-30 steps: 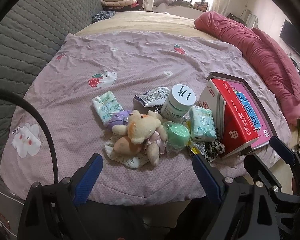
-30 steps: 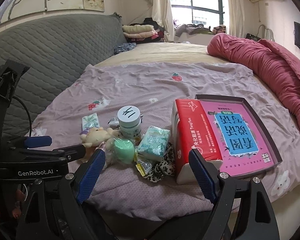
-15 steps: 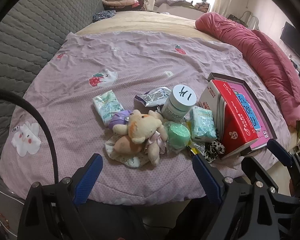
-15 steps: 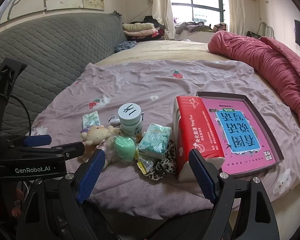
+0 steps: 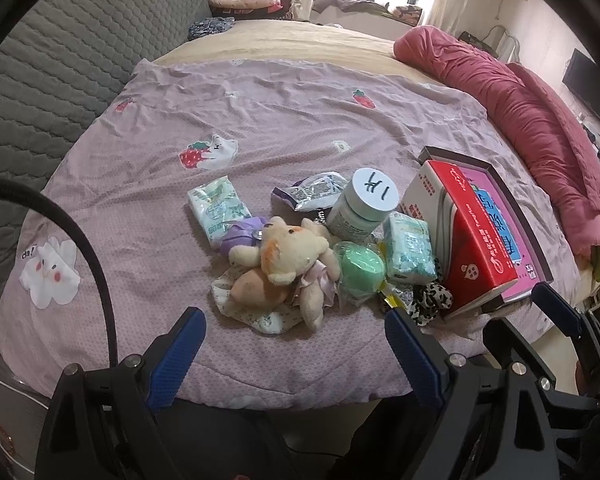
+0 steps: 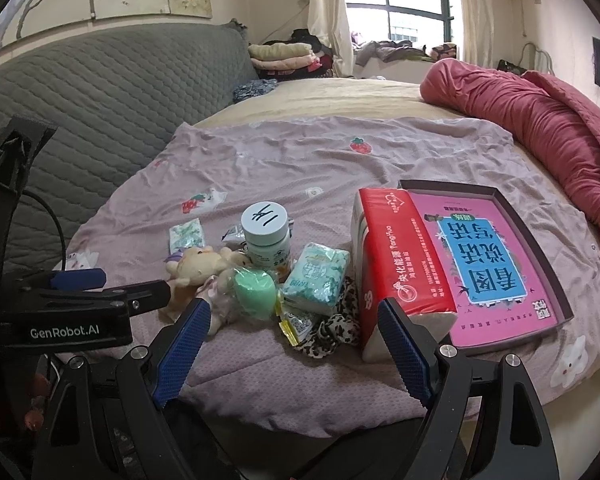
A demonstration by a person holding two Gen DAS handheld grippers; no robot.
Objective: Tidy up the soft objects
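Note:
A heap of small items lies on the mauve bedspread (image 5: 148, 216) near its front edge. A cream teddy bear (image 5: 288, 258) (image 6: 198, 266) lies on a floral cloth, next to a green sponge-like roll (image 5: 360, 270) (image 6: 254, 290), two tissue packs (image 5: 218, 210) (image 5: 408, 250) (image 6: 316, 278), a leopard scrunchie (image 5: 430, 300) (image 6: 334, 330) and a white jar (image 5: 362, 208) (image 6: 266, 240). A red tissue box (image 5: 464, 248) (image 6: 396, 264) leans on a dark tray (image 6: 548, 264). My left gripper (image 5: 296, 352) hangs open just short of the bear. My right gripper (image 6: 292, 350) is open before the scrunchie.
A pink book (image 6: 480, 264) lies in the tray. A red duvet (image 5: 540, 136) runs along the bed's right side, a grey quilted headboard (image 5: 52, 80) along the left. Folded clothes (image 6: 284, 56) are stacked at the back. A black cable (image 5: 88, 256) arcs at left.
Both grippers have edged slightly forward and down toward the heap. Nothing on the bed has moved and both stay open.

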